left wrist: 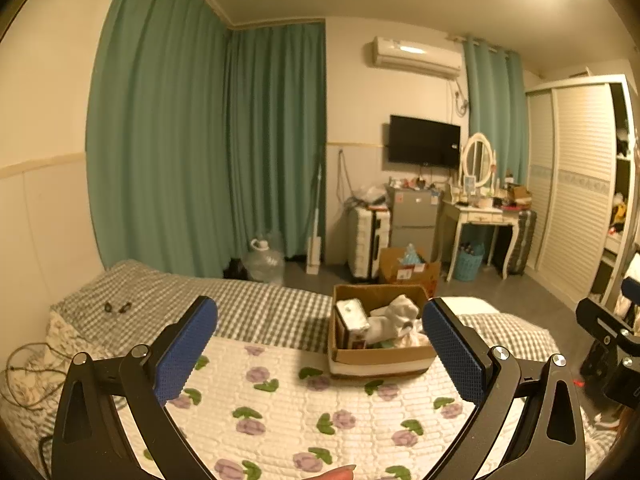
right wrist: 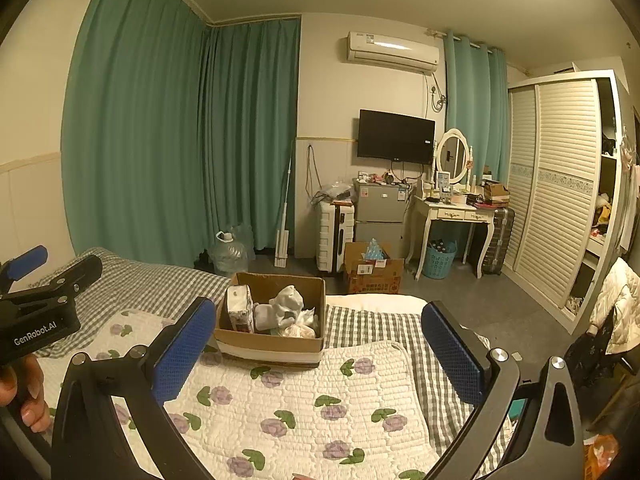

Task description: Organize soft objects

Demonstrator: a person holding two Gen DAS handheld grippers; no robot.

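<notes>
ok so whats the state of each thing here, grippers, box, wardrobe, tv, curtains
left gripper: open, empty
right gripper: open, empty
cardboard box: on the bed, top open, soft items inside
wardrobe: sliding door partly open at the right
tv: screen dark
curtains: drawn shut

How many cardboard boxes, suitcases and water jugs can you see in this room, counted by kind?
Cardboard boxes: 2, one on the bed and one on the floor
Suitcases: 2, one white and one dark
Water jugs: 1
Total: 5
</notes>
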